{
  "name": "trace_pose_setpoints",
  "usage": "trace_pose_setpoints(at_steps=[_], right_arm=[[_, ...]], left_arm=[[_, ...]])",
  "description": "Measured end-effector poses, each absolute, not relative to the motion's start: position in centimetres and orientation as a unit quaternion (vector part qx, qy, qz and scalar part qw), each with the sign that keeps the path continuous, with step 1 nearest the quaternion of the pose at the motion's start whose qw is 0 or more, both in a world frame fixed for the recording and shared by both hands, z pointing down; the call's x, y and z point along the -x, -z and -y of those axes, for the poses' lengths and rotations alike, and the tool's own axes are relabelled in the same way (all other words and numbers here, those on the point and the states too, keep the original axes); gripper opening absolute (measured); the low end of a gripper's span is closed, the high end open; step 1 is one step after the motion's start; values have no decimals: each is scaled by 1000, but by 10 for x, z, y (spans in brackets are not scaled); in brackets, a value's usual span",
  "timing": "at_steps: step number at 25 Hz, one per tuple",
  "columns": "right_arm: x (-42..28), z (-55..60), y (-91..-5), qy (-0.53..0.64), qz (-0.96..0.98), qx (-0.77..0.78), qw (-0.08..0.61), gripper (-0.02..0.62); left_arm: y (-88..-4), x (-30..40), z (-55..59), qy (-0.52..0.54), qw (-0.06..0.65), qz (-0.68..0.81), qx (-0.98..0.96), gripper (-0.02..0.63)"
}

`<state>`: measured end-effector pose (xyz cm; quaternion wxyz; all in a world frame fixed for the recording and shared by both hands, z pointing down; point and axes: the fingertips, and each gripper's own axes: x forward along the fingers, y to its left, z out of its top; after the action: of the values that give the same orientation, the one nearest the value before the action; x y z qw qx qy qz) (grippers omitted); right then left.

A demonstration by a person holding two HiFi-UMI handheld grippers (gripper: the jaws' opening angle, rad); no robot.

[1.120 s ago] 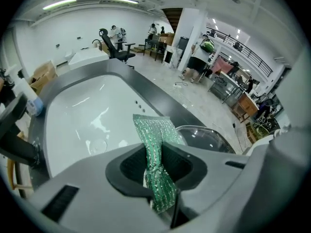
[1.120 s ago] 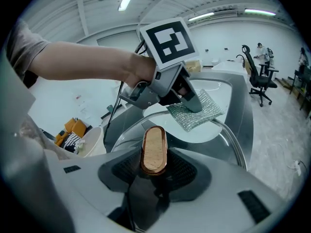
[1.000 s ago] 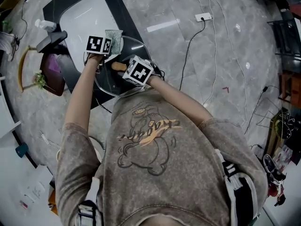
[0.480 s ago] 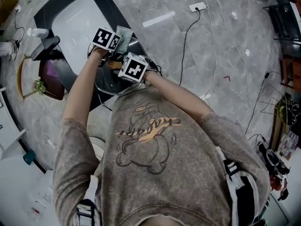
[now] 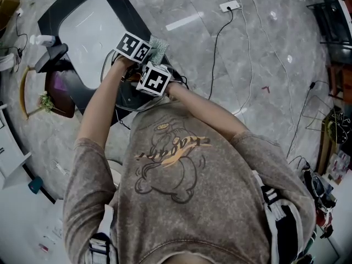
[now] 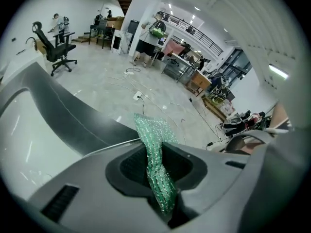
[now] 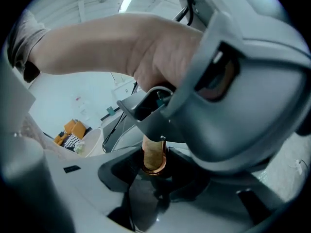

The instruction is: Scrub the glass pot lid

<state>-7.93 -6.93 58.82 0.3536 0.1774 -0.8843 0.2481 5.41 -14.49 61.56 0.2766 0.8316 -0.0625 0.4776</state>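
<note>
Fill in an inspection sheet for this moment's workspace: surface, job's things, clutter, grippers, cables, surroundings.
Surface: dark counter around a white basin.
Job's things: glass pot lid at the counter's edge, with a wooden knob; green scrub cloth.
Clutter: white bottle and small plant left of the basin.
Grippers: left gripper, jaws shut on the scrub cloth; right gripper, jaws shut on the knob.
Cables: cable runs across the floor from a white power strip.
Surroundings: grey stone-look floor; office chair in the background.
</note>
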Motion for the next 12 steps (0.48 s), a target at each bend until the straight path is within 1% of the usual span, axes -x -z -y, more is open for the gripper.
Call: trace_pose_setpoints(at_steps=[7,12], right_arm=[[78,70,-589,-247,885,-184,348,186],[78,68,-589,-244,890,-181,339,187]], left_arm=[[-617,-65,137,-478,288,40,-829,94],[-615,-62,138,-457,329,56,-825,95]])
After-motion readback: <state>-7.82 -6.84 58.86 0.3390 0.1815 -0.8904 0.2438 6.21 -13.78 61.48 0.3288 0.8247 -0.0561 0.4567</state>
